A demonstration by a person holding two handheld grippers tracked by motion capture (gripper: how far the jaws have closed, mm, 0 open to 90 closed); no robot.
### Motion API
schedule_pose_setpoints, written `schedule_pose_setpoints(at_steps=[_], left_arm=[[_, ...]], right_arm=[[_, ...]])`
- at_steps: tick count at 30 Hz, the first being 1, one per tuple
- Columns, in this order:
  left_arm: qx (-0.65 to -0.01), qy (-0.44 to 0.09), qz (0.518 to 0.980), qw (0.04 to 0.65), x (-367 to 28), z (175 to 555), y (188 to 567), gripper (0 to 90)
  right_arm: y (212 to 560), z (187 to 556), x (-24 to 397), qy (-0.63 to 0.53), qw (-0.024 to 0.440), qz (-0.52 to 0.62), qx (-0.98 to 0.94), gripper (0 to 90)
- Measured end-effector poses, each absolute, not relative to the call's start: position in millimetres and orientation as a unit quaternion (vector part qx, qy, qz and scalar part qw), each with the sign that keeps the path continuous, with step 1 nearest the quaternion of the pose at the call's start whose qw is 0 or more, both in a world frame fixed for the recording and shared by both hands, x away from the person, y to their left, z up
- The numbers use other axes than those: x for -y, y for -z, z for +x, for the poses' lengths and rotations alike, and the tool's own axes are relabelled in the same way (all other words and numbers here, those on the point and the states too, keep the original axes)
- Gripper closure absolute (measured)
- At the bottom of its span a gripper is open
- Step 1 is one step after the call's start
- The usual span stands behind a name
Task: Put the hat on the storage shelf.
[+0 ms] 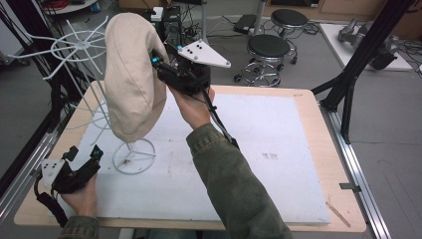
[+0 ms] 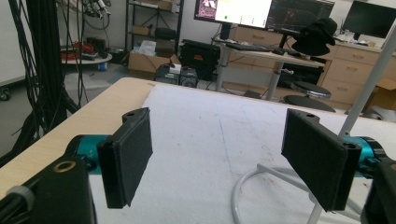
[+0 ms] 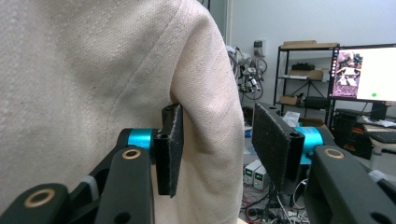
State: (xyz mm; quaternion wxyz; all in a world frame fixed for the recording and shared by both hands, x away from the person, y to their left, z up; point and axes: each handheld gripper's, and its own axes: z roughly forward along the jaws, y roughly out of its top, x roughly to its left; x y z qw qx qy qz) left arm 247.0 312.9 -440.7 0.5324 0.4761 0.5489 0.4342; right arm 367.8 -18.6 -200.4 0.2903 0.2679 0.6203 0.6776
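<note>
right gripper [image 3: 217, 149]: my jaws parted around hat [image 1: 130, 74] edge, unpinched | left gripper [image 2: 219, 158]: wide, empty, near-left corner | hat on stand [image 1: 133, 155], release seemingly done

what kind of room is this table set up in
Most likely a robotics lab or workshop. Computer monitors stand on a desk behind the table, cardboard boxes sit on metal shelving, bundled cables hang at the side, and rolling stools stand on the floor.

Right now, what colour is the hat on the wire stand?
Beige, a plain cream cloth hat; the right gripper view shows its weave best.
</note>
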Motion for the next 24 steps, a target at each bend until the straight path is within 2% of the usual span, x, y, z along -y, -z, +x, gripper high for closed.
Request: schedule_pose_setpoints(at_steps=[10,16,24], left_arm=[[-0.543,-0.438,0.483,0.530,-310.3,247.5,440.3,24.6],[-0.542,-0.439,0.484,0.528,-309.4,247.6,440.2,24.7],[-0.540,-0.440,0.486,0.528,-308.7,248.1,440.1,24.6]], right_arm=[[207.2,366.3,33.0,-0.678,0.296,0.281,-0.612,49.8],[206.6,366.1,49.9,-0.681,0.300,0.296,-0.599,43.9],[212.8,358.5,72.8,-0.686,0.316,0.292,-0.587,25.9]])
